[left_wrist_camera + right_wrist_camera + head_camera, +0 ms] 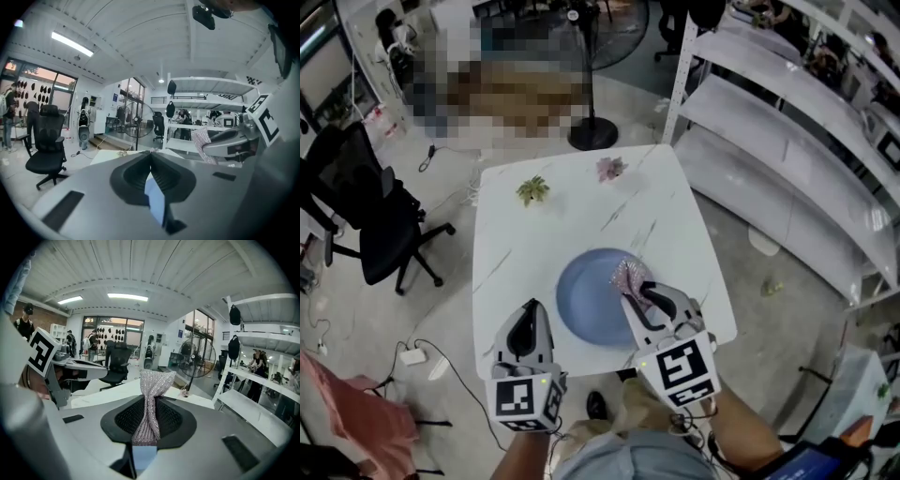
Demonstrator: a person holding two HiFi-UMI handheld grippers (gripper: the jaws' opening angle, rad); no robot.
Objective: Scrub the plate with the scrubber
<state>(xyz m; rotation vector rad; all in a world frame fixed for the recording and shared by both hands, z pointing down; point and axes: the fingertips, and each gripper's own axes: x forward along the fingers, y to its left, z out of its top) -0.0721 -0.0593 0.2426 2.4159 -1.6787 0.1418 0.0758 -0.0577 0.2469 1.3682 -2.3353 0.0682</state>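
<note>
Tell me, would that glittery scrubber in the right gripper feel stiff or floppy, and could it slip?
Probably soft: the scrubber is squeezed thin where the right gripper pinches it, then flares above. Likely light, since the free end stands up unsupported. Its knitted mesh looks rough, so slipping seems unlikely.

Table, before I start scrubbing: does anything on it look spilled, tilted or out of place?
Nothing stands out. The blue plate lies flat and whole near the front edge of the table, with no spill around it. The right hand-held gripper pinches the scrubber over the plate's right side.
</note>
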